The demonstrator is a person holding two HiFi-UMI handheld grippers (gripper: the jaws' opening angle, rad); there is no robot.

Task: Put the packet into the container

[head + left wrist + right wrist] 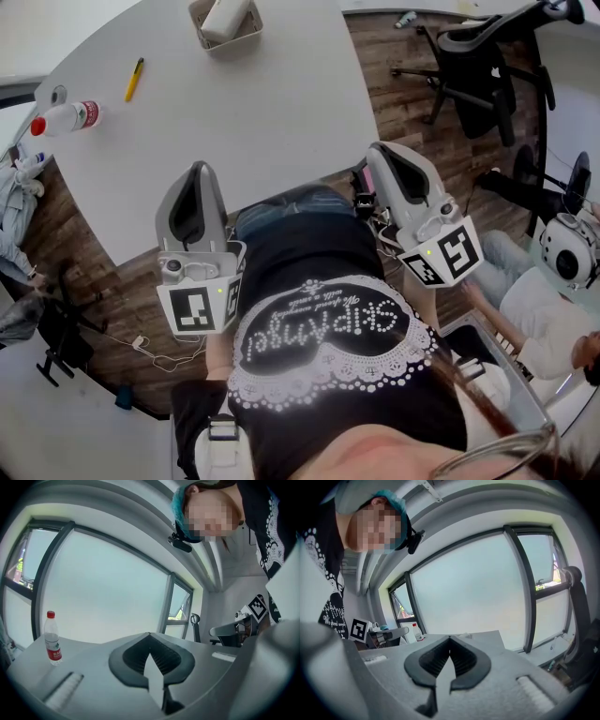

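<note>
A beige container (246, 37) stands at the far edge of the white table (272, 112), and a white packet (225, 17) lies inside it. Both grippers are held close to the person's body, well short of the container. My left gripper (198, 173) hovers over the table's near edge, jaws shut with nothing between them (150, 635). My right gripper (380, 155) is just off the table's right edge, its jaw tips also meeting on nothing (450, 639). Each gripper view shows the other gripper off to the side.
A water bottle with a red cap (66, 118) lies at the table's left, showing upright in the left gripper view (53, 641). A yellow pen (134, 79) lies beyond it. A black office chair (478, 56) stands at the right, and another person (553, 309) sits lower right.
</note>
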